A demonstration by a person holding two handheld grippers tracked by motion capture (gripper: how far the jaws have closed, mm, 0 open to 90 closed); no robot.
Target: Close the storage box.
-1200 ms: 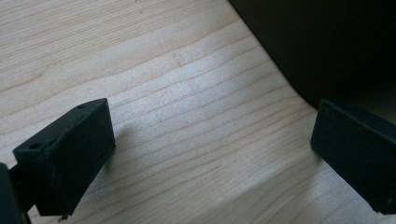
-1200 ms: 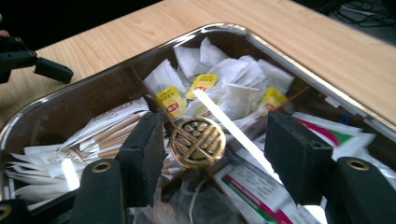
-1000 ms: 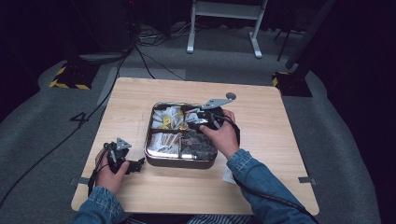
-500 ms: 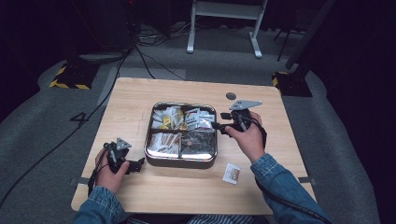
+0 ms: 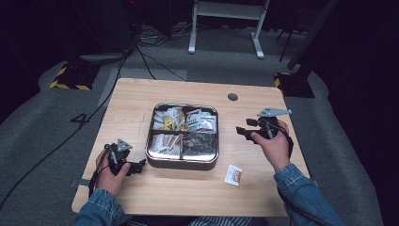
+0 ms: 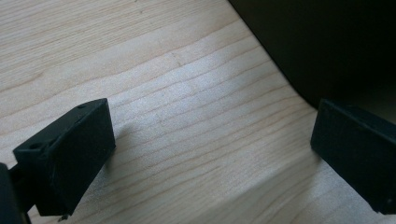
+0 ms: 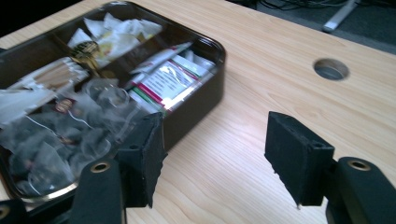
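High view first: to the left of the right gripper [image 5: 243,132] and near it, a shallow metal tin [image 5: 182,163] with four compartments, full of tea bags and sachets. Closer to the person than this gripper, and a little to its left, one small loose sachet [image 5: 234,174], lying flat and alone on the table [image 5: 136,99], apart from the tin but near its corner.

Right gripper view: released, jaws wide apart, nothing between them, only bare wood beneath. Aimed at the side wall of the tin [image 7: 219,51], which stands just ahead and to the left of the left jaw. Behind that wall, flat striped sachets [image 7: 163,79] in red and green; nearer to the jaw, clear tea bags [image 7: 70,140] with thin strings.

Probably very light and soft, all of these: thin paper or film, easy to crumple, easy to lose from a weak pinch. Better to take by a free edge or corner than across the middle, and to close gently. For the loose sachet, flat on the wood, likely necessary to come down steeply and catch one lifted edge.

Left gripper [image 5: 141,165]: released as well, jaws far apart over bare table in the left gripper view, with the dark wall of the tin just ahead on the right. Held low, close to the wood, hand closed around the handle. Right hand a little higher, wrist turned so that the jaws look leftward at the tin, grey plate on top.
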